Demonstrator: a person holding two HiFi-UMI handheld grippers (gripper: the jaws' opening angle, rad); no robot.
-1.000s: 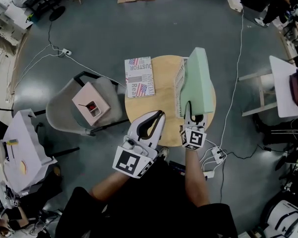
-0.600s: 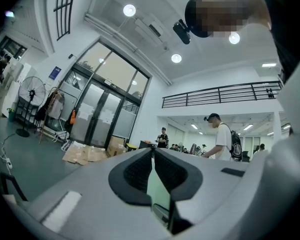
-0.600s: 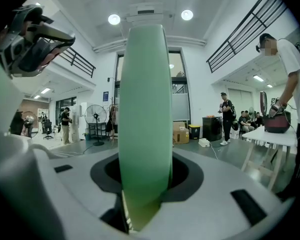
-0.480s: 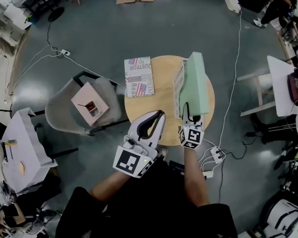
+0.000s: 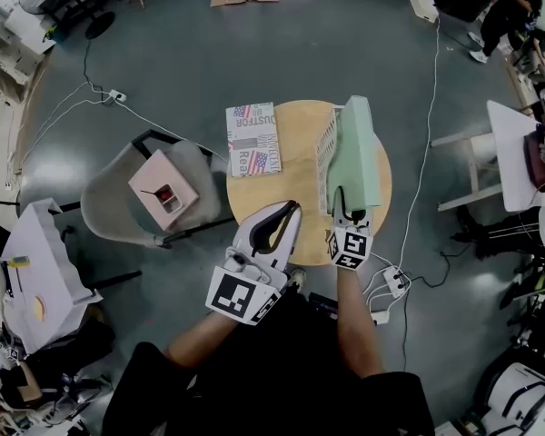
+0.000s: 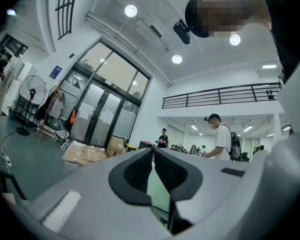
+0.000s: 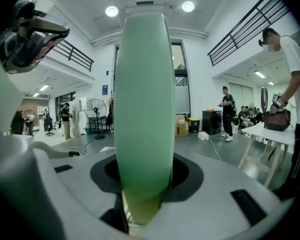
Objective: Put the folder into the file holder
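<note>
A pale green folder (image 5: 359, 153) stands on edge over the right side of the round wooden table (image 5: 300, 216). It sits right beside a white mesh file holder (image 5: 327, 157); whether its lower edge is inside the holder I cannot tell. My right gripper (image 5: 349, 207) is shut on the folder's near edge. In the right gripper view the green folder (image 7: 142, 99) rises upright between the jaws, gripped at its base. My left gripper (image 5: 288, 214) hovers over the table's near edge, shut with nothing in it, and its tips (image 6: 153, 151) meet.
A booklet with a flag print (image 5: 253, 140) lies on the table's left part. A grey chair with a pink box (image 5: 163, 194) stands left of the table. Cables and a power strip (image 5: 393, 284) lie on the floor at right, near a white table (image 5: 518, 153).
The right gripper and the green folder have sunk a little beside the file holder. The left gripper has stayed where it was.
</note>
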